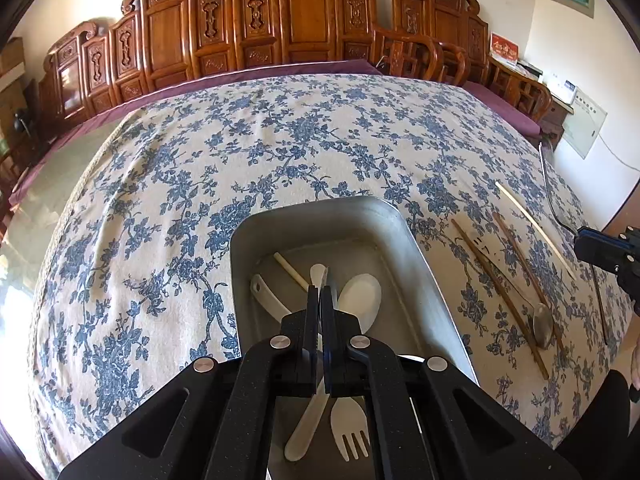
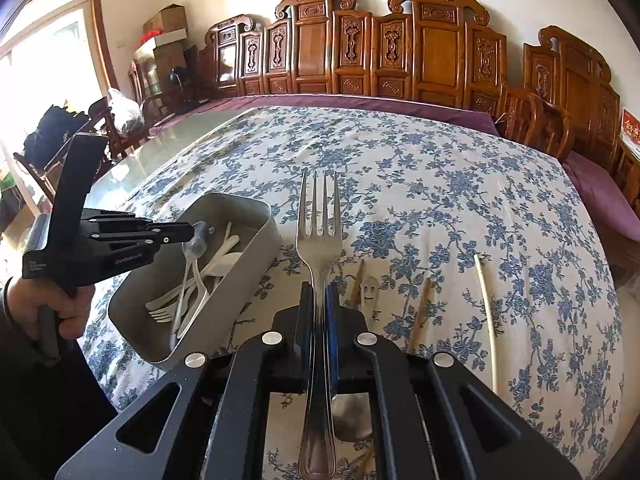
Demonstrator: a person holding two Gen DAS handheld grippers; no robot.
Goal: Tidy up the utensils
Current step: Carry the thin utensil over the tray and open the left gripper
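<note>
My left gripper [image 1: 320,290] is shut over the grey metal tray [image 1: 360,202]. A thin metal spoon [image 2: 195,247] hangs from its tip in the right wrist view, where the left gripper [image 2: 192,232] reaches in from the left. In the tray [image 2: 240,280] lie white plastic spoons [image 1: 360,296], a white fork [image 1: 349,428] and a cream chopstick [image 1: 290,270]. My right gripper [image 2: 318,292] is shut on a metal fork [image 2: 319,216], tines pointing away, right of the tray above the cloth.
On the blue-flowered tablecloth [image 1: 200,160], right of the tray, lie two brown chopsticks [image 1: 500,288], a cream chopstick [image 2: 486,320] and a metal spoon [image 1: 542,324]. Carved wooden chairs [image 2: 432,52] line the far side. A person's hand [image 2: 60,308] grips the left tool.
</note>
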